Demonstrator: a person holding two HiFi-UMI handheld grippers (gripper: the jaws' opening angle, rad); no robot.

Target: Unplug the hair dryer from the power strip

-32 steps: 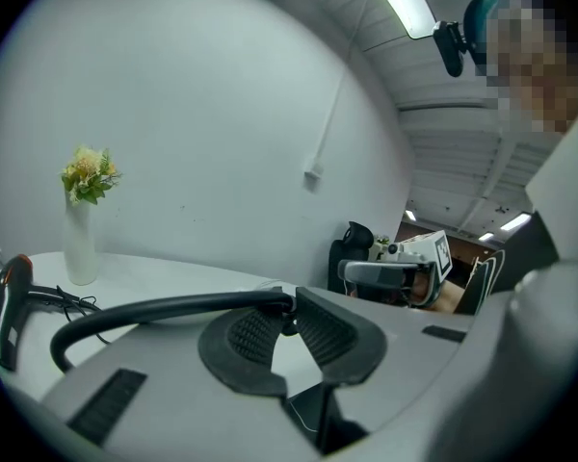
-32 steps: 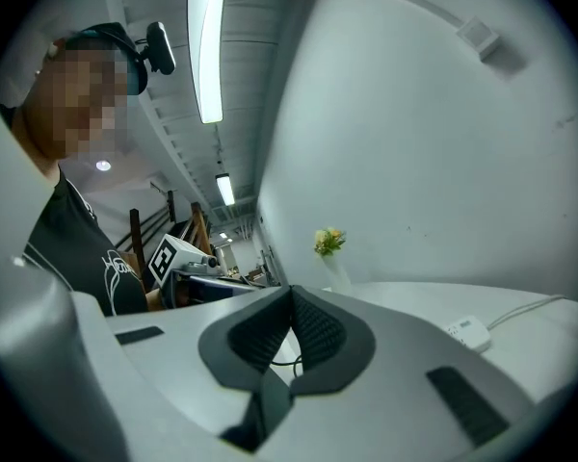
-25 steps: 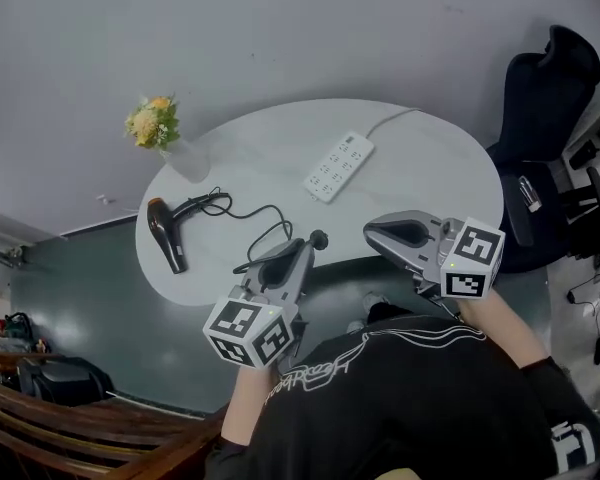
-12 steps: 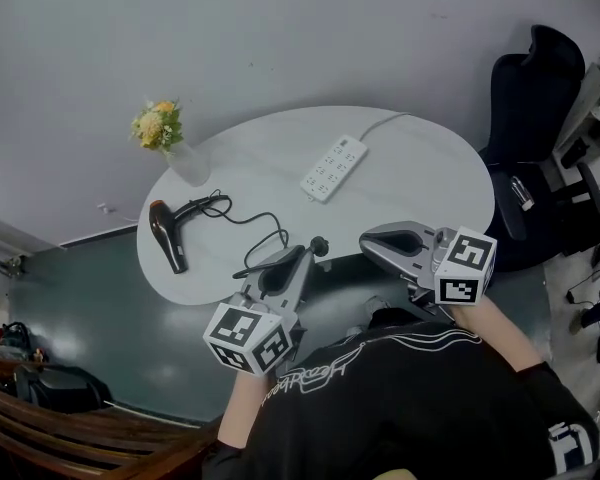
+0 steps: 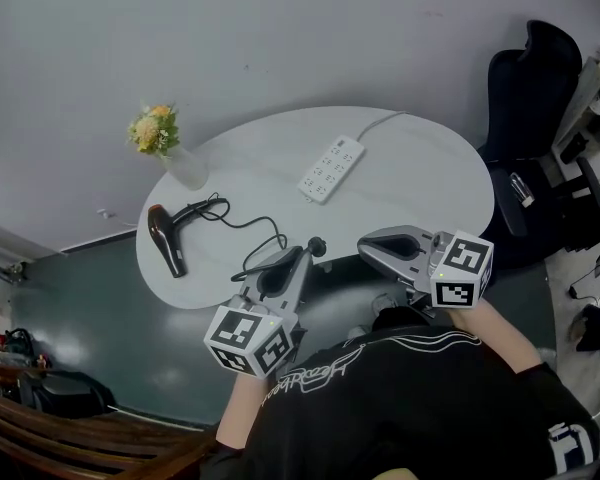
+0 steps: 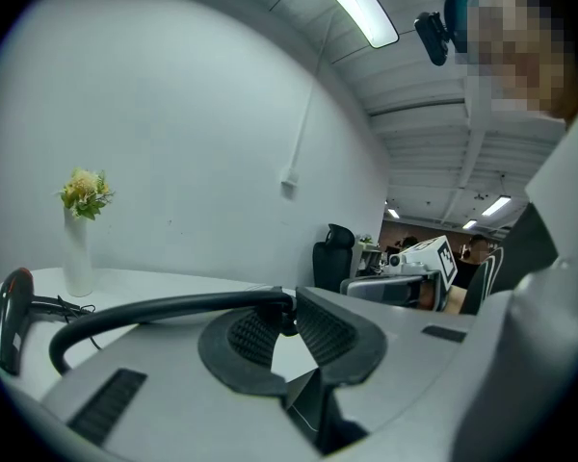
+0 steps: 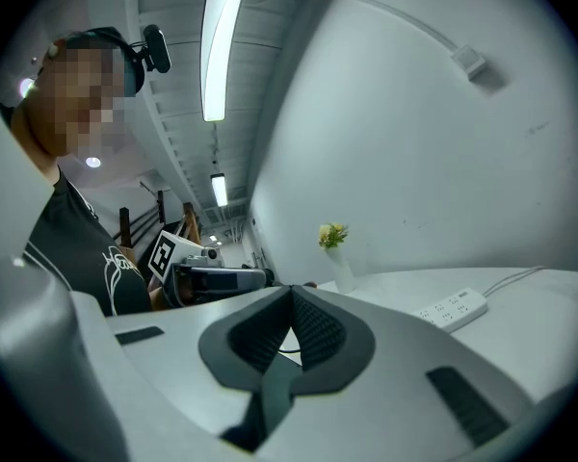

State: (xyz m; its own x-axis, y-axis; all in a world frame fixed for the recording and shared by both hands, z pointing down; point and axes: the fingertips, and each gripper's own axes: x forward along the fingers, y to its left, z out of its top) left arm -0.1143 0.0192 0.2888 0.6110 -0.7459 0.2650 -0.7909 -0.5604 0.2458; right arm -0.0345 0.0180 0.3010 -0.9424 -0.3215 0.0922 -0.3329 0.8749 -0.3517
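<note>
1. The white oval tabletop [image 5: 420, 188] carries the black hair dryer [image 5: 166, 240] at its left edge. The white multi-socket power strip [image 5: 332, 168] lies towards the far side, well apart from it, and its sockets look empty.
2. The left gripper [image 5: 303, 255] is clamped on the black plug [image 5: 318, 244] that ends the dryer's black cord [image 6: 154, 308]. It holds the plug at the near edge, clear of the strip. Judgement: plug drawn, task essentially complete.
3. The right gripper [image 7: 291, 296] has its jaws together on nothing. Judgement: idle.
4. Pose: the 2 grippers sit before the person, the left tipped slightly down and the right about level, pointing leftward.
</note>
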